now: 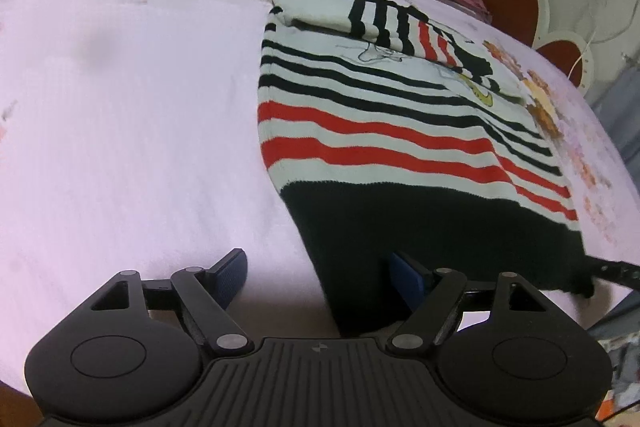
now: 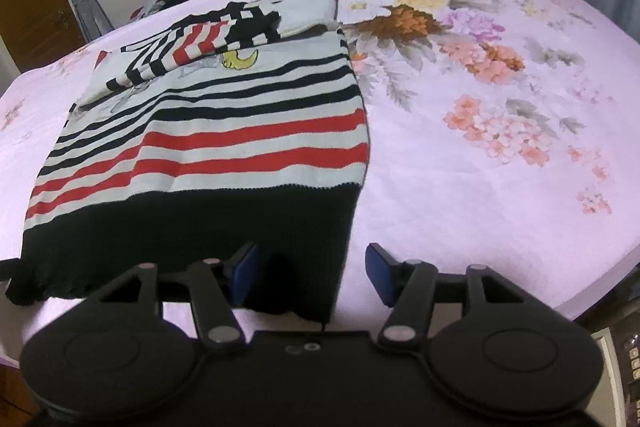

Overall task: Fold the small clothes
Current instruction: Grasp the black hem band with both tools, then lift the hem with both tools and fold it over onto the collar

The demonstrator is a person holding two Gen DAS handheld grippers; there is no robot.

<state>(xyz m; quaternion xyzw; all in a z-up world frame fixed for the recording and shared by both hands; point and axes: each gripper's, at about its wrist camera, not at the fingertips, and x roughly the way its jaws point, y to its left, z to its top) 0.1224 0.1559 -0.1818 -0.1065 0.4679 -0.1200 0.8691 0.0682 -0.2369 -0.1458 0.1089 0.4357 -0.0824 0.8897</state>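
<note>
The striped sweater (image 2: 208, 143) lies flat on the bed's floral sheet (image 2: 460, 187), its long axis running from the black hem band at the lower centre of the right wrist view up to the neck end at upper centre. Both sleeves are folded across the chest. The hem's right corner lies at lower centre in that view, between the spread jaws of the right claw (image 2: 314, 273), which grips nothing. In the left wrist view the sweater (image 1: 400, 131) fills the right half, the hem's left corner sitting between the jaws of the left claw (image 1: 320, 277), likewise open; whether its right finger touches the cloth is unclear. Bare sheet (image 1: 132, 115) spreads widely to the left there, and to the right in the other view.
</note>
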